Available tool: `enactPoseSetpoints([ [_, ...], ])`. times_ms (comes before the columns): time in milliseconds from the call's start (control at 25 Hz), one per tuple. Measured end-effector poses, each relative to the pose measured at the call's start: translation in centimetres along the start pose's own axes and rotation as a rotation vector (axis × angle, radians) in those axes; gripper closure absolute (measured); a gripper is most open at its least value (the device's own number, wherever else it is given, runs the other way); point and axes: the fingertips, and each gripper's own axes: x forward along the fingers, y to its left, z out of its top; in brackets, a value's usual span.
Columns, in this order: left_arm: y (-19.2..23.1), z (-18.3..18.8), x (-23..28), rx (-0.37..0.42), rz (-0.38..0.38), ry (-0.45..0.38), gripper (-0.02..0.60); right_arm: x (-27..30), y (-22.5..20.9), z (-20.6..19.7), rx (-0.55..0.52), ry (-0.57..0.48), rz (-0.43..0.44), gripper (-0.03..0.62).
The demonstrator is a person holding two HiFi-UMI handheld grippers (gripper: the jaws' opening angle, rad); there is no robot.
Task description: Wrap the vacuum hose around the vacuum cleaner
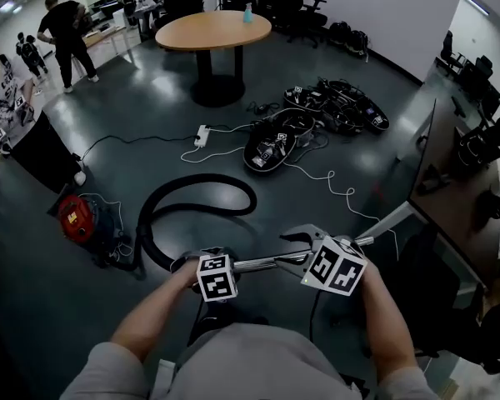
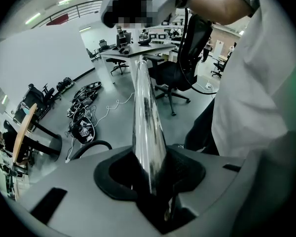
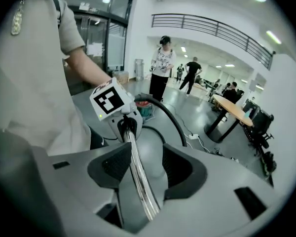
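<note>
A red vacuum cleaner (image 1: pixel 78 218) stands on the floor at the left. Its black hose (image 1: pixel 202 192) loops over the floor toward my hands. A chrome wand tube (image 1: pixel 262 264) spans between both grippers. My left gripper (image 1: pixel 196 262) is shut on the tube (image 2: pixel 145 117), which runs up through its jaws (image 2: pixel 150 172). My right gripper (image 1: pixel 304 244) is open: the tube (image 3: pixel 137 177) lies between its jaws (image 3: pixel 145 164) along the left pad, with a gap to the right pad. The right gripper view also shows the left gripper (image 3: pixel 121 115), the hose (image 3: pixel 170 115) and the vacuum cleaner (image 3: pixel 144 108).
A round wooden table (image 1: pixel 214 30) stands ahead. Black devices (image 1: pixel 333 107) and a white power strip (image 1: pixel 202 134) with cables lie on the floor. People (image 1: pixel 67 32) stand at the far left. A desk (image 1: pixel 458 190) borders the right side.
</note>
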Motion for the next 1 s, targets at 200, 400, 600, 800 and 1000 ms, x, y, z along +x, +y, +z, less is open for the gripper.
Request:
enactPoseSetpoints([
  [200,4.9,-1.6,-0.5,-0.044,0.007,-0.048,0.428,0.8,-3.1,0.7,0.259,-0.124,-0.06,0.41],
  [400,10.5,-4.2,-1.8,-0.124,0.03,-0.107,0.427,4.5,-6.3,2.8,0.448,-0.197,-0.065,0.411],
  [600,15.4,-9.0,-4.4,-0.173,0.081,-0.108,0.426,8.5,-9.7,5.4,0.632,-0.226,-0.086,0.411],
  [800,20.1,-13.0,-6.2,-0.256,0.142,-0.126,0.426,13.1,-13.2,7.4,0.845,-0.298,-0.021,0.411],
  [1000,22.9,-16.3,-7.9,-0.349,0.183,-0.156,0.426,18.6,-16.1,10.3,0.986,-0.322,0.031,0.41],
])
